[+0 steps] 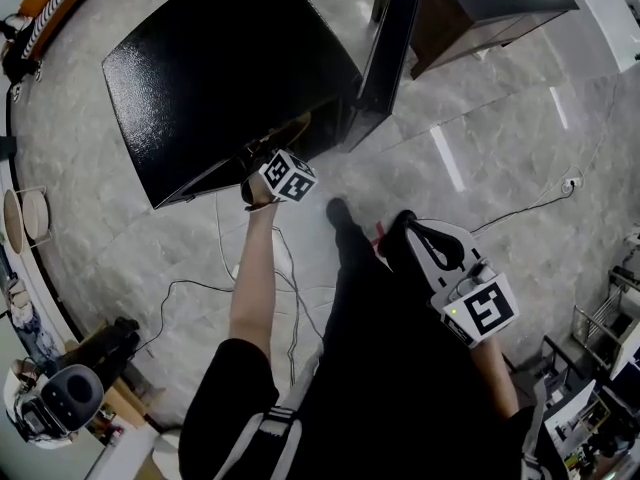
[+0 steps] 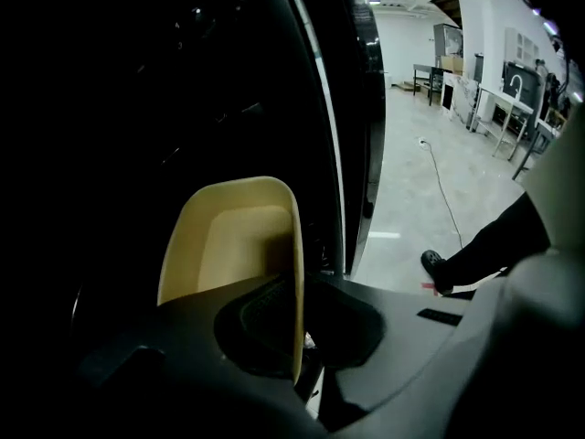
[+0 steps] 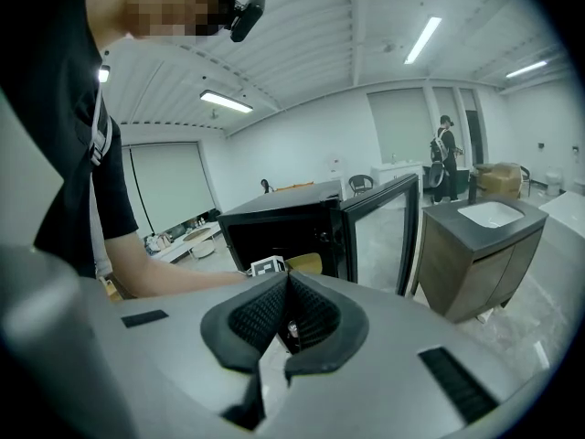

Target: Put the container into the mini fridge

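The black mini fridge (image 1: 215, 78) stands on the floor with its door (image 1: 390, 48) swung open. My left gripper (image 1: 272, 153) reaches into the fridge mouth, shut on the right wall of a cream, open-topped container (image 2: 233, 236). In the left gripper view the gripper (image 2: 296, 332) clamps that wall, with the dark fridge interior behind it. From the head view only a tan sliver of the container (image 1: 292, 128) shows. My right gripper (image 1: 405, 226) hangs back by the person's leg, shut on nothing (image 3: 288, 316). It looks at the fridge (image 3: 274, 222) and the container (image 3: 306, 263).
Cables (image 1: 290, 278) trail over the marble floor near the person's shoe (image 1: 338, 211). A wooden cabinet with a sink (image 3: 484, 245) stands right of the fridge door (image 3: 384, 231). Another person (image 3: 445, 158) stands far back. Clutter lines the left wall (image 1: 50, 388).
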Motion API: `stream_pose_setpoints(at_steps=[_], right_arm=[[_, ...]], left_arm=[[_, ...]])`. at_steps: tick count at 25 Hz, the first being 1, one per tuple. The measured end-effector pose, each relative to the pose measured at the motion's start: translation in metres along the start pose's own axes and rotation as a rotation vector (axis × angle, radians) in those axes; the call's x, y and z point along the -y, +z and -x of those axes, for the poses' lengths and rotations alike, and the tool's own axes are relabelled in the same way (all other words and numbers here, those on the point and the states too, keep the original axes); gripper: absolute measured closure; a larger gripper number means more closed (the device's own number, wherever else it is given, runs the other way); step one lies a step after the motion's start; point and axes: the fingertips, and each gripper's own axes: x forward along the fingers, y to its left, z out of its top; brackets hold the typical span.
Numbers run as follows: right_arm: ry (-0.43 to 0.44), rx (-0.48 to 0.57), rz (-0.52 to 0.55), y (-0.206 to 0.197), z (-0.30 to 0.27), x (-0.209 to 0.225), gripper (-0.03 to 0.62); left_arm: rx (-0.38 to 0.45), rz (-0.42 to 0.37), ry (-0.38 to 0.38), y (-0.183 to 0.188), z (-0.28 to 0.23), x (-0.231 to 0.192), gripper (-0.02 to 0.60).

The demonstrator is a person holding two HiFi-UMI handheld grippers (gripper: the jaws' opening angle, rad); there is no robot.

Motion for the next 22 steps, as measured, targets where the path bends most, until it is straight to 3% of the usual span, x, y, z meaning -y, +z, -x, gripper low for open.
stream_pose_setpoints(at_steps=[4,9,13,17,22], right_arm=[[0.003,-0.004,-0.011,-0.005,0.005,-0.005,0.576],[-0.002,-0.030,-0.020,-0.009,0.005,-0.005,0.576],[-0.007,-0.026,-0.020,-0.013,0.007,-0.005,0.576],[-0.013,-0.053,-0.030,-0.027,0.009,-0.004,0.576],[-0.014,-0.055,-0.039,-0.031,0.007,-0.003,0.576]], left_arm=[[-0.026,0.003,0.003,-0.004,-0.017,-0.008,0.546],[-0.063,-0.055,0.003,-0.008,-0.040,-0.017,0.546],[-0.088,-0.037,-0.020,-0.013,-0.058,-0.022,0.545],[-0.097,-0.021,0.003,-0.012,-0.062,-0.040,0.545],[-0.133,-0.053,0.010,-0.016,-0.076,-0.050,0.545]])
